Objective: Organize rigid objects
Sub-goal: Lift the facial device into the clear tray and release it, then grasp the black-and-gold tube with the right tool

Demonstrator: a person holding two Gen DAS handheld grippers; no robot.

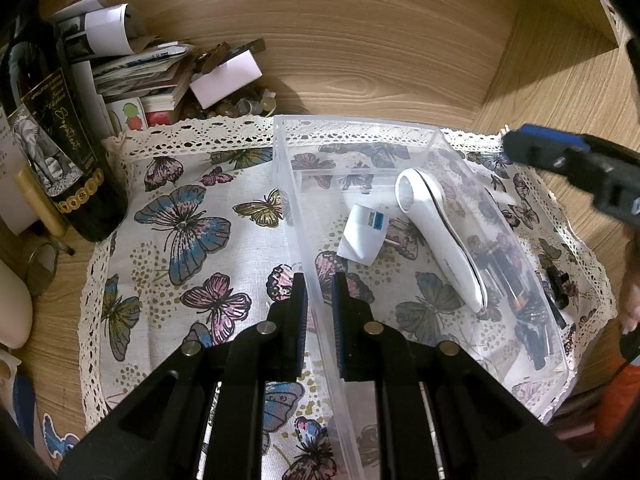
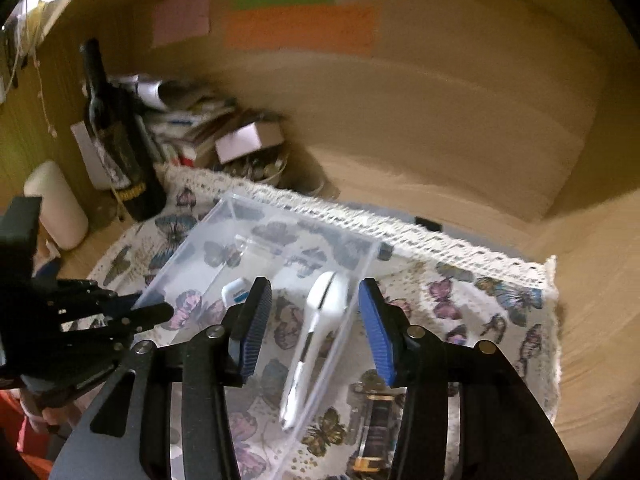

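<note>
On the butterfly cloth: a clear plastic bin (image 1: 304,216) sits on a lace-edged cloth (image 1: 188,248) spread over a wooden desk (image 1: 360,60).
Left gripper (image 1: 320,284): its jaws are clamped on the bin's near long wall, one finger outside and one inside; in the right wrist view it shows as a dark linkage (image 2: 152,312) at the bin's left corner.
Right gripper (image 2: 314,320): held above the bin with its blue pads parted and pressing on nothing; the white device shows in the gap below them, apart from both pads. From the left wrist view it hangs blurred (image 1: 576,172) over the bin's far side.
White device (image 1: 440,232): a long handheld unit with a round head, lying in the bin along its far wall.
White charger plug (image 1: 366,236): lies in the bin just beside the device's head, prongs toward it.
Dark items (image 1: 516,280): some dark, cylindrical things lie by the far wall; whether inside or outside the bin cannot be told.
Wine bottle (image 1: 60,148): upright at the cloth's left edge.
Papers and small box (image 1: 160,72): piled behind the cloth, near the bottle.
Sticky notes (image 2: 300,24): on the back panel.
</note>
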